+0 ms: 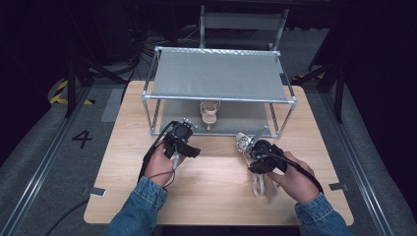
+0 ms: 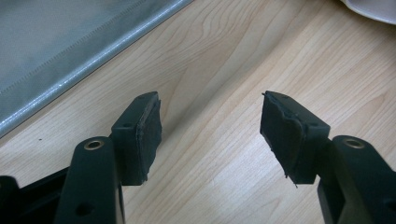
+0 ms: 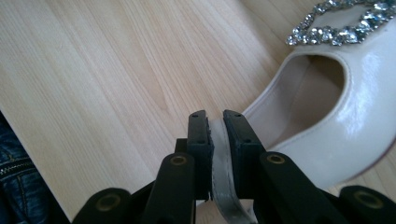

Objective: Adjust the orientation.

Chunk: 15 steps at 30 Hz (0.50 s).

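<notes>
High view: a wooden surface point(image 1: 216, 187) carries a two-tier metal rack point(image 1: 219, 76) with grey fabric shelves at its far half. A pale sandal point(image 1: 210, 113) stands on the rack's lower shelf point(image 1: 236, 125), near the middle. The left gripper point(image 1: 185, 129) is held in the person's left hand point(image 1: 162, 167) just in front of the rack's lower left edge. The right gripper point(image 1: 252, 147) is held in the right hand point(image 1: 295, 184) on the surface, in front of the rack's right part. A cream shoe point(image 1: 243, 142) with a jewelled buckle point(image 1: 242, 144) lies on the surface at this gripper, its toe toward the rack and its straps trailing back under the hand. Denim sleeves point(image 1: 142, 201) enter from the bottom edge.

Left gripper view: the left gripper point(image 2: 210, 128) has its jaws spread wide with nothing between them; bare wood lies below, and the rack's lower shelf point(image 2: 56, 42) fills the upper left corner.

Right gripper view: the right gripper point(image 3: 217, 128) is closed narrow on the thin edge of the shoe point(image 3: 336, 126), which passes between the pads and touches both. The shoe's open upper curves off to the right, and the buckle point(image 3: 341, 23) glitters at the top right corner. The shoe rests on the surface.
</notes>
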Each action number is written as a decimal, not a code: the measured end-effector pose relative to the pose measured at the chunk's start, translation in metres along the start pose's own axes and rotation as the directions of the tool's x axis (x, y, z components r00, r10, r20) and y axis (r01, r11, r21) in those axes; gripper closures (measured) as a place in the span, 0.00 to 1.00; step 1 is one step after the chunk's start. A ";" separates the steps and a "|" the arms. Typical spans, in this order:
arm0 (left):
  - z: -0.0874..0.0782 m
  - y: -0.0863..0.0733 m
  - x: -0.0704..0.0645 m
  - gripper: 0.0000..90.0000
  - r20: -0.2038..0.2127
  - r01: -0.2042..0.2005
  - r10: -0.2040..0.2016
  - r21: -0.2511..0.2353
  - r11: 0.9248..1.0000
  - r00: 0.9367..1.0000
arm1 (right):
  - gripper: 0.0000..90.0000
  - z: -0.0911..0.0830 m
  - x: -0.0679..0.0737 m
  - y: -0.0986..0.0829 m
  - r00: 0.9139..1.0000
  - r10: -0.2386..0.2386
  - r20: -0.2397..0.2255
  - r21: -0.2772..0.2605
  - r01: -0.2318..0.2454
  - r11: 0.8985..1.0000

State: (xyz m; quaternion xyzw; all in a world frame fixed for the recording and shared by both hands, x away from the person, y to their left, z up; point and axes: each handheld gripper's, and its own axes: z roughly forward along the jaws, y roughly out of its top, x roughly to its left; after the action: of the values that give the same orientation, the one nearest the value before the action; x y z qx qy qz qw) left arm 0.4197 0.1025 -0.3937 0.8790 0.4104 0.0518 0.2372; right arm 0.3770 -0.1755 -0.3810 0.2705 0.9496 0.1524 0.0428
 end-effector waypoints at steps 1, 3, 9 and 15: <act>0.001 0.001 0.000 0.43 -0.001 -0.001 0.001 -0.002 1.000 1.000 | 0.90 -0.002 0.000 -0.001 1.000 0.002 0.003 -0.002 -0.002 1.000; 0.002 0.002 0.000 0.43 0.000 -0.001 0.001 0.008 1.000 1.000 | 0.90 -0.009 0.000 -0.006 1.000 0.007 0.012 -0.010 -0.007 1.000; 0.005 0.006 -0.001 0.43 0.008 -0.009 0.009 0.006 1.000 1.000 | 0.90 -0.025 -0.003 -0.018 0.999 0.031 0.008 -0.040 -0.031 0.999; 0.004 0.008 -0.001 0.43 0.007 -0.018 0.018 0.005 1.000 1.000 | 0.90 -0.032 -0.013 -0.029 0.998 0.069 -0.004 -0.063 -0.070 0.996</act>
State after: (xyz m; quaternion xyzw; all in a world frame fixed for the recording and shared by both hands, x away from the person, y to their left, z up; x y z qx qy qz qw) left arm 0.4259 0.0960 -0.3940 0.8834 0.4018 0.0499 0.2358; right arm 0.3680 -0.2146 -0.3598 0.3018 0.9343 0.1841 0.0453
